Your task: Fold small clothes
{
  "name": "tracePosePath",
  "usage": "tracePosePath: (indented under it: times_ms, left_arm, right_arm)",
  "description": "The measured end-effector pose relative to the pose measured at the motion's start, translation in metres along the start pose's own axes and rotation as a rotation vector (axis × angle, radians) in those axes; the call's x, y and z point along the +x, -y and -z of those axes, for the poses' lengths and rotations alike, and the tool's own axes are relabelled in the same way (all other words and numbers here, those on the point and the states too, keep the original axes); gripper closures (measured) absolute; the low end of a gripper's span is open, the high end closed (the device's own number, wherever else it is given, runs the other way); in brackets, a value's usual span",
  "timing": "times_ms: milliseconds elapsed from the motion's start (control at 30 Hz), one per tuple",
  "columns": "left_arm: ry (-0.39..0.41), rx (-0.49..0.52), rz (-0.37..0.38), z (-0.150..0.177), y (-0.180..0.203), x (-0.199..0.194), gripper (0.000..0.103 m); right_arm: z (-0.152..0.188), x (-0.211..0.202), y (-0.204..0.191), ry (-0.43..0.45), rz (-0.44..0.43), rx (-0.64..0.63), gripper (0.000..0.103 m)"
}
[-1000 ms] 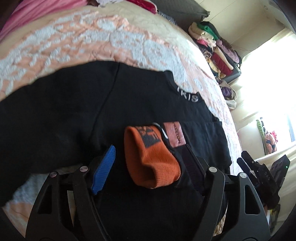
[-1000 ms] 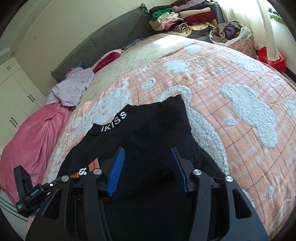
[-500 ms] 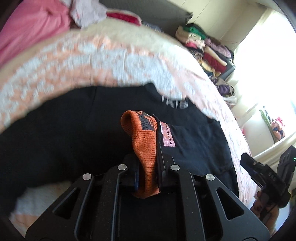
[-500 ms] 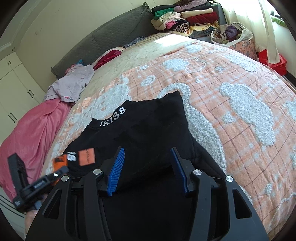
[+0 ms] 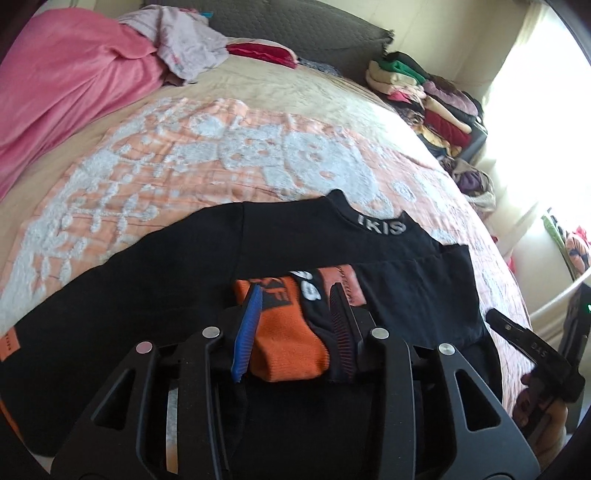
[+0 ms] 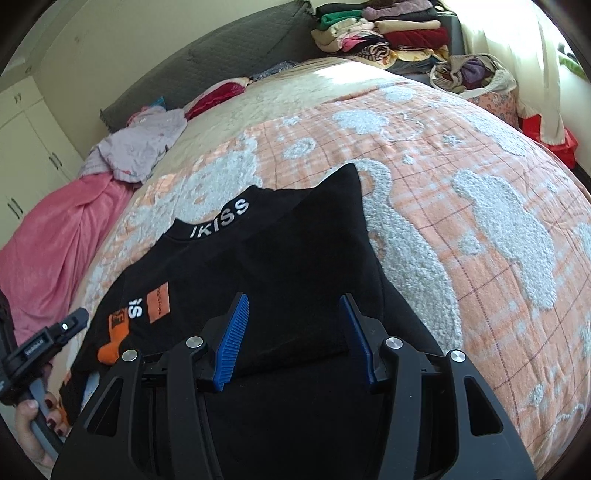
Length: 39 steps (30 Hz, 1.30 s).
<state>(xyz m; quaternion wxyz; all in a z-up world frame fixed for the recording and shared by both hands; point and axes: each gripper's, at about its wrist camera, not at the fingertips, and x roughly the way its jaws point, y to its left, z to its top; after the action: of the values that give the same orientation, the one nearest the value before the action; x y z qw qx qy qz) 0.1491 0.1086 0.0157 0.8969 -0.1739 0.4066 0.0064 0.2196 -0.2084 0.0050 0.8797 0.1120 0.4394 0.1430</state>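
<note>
A small black sweater (image 5: 166, 295) lies flat on the bed, its collar (image 5: 382, 227) lettered in white. One sleeve is folded across the body, so its orange cuff (image 5: 284, 339) rests on the chest. My left gripper (image 5: 295, 290) straddles that cuff with its jaws opening; the cuff lies loose between the pads. The right wrist view shows the same sweater (image 6: 295, 240) and cuff (image 6: 116, 328), with the left gripper's body and a hand at the far left. My right gripper (image 6: 293, 297) hovers open over the sweater's right side, nothing pinched.
The orange-and-white bedspread (image 6: 480, 221) stretches right and beyond the collar. A pink blanket (image 5: 66, 85) and a lilac garment (image 6: 140, 144) lie at the bed's far left. Folded clothes (image 6: 380, 29) are stacked beyond the bed, next to a bag of clothes (image 6: 472, 74).
The left gripper shut on the orange cuff and lifted it slightly; its jaws have now spread again with the cuff lying between them. The right gripper has stayed open and nearly in place.
</note>
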Motion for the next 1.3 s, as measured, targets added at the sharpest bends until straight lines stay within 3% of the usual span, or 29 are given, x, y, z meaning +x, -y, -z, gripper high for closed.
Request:
tracePosePath:
  times_ms: [167, 233, 300, 433, 533, 700, 800, 967, 1300]
  left_arm:
    - [-0.086, 0.066, 0.007, 0.013, 0.018, 0.027, 0.069]
    - [-0.137, 0.077, -0.016, 0.022, 0.018, 0.044, 0.061]
    - [-0.174, 0.084, -0.032, 0.029, 0.015, 0.057, 0.06]
    - [-0.165, 0.075, -0.017, 0.032, 0.011, 0.054, 0.057]
    - [-0.148, 0.056, -0.01, 0.03, 0.01, 0.043, 0.045]
    - [-0.103, 0.039, -0.021, 0.026, 0.007, 0.022, 0.04]
    - [-0.078, 0.025, -0.03, 0.025, 0.003, 0.008, 0.021]
    - [-0.04, 0.011, -0.051, 0.023, -0.003, -0.012, 0.01]
    - [-0.006, -0.027, -0.098, 0.03, -0.023, -0.041, 0.01]
  right_arm:
    - [0.003, 0.021, -0.012, -0.061, 0.021, -0.064, 0.049]
    - [0.006, 0.029, -0.011, -0.09, 0.046, -0.062, 0.048]
    - [0.009, 0.039, -0.005, -0.123, 0.078, -0.038, 0.048]
    - [0.011, 0.038, 0.0, -0.121, 0.059, -0.022, 0.046]
    - [0.011, 0.027, -0.001, -0.095, 0.016, -0.011, 0.034]
    - [0.011, 0.006, -0.009, -0.048, -0.015, -0.023, 0.02]
    - [0.01, -0.004, -0.014, -0.026, -0.031, -0.025, 0.015]
    - [0.01, -0.017, -0.024, 0.003, -0.033, -0.046, 0.01]
    - [0.015, -0.03, -0.052, 0.024, -0.055, -0.109, 0.01]
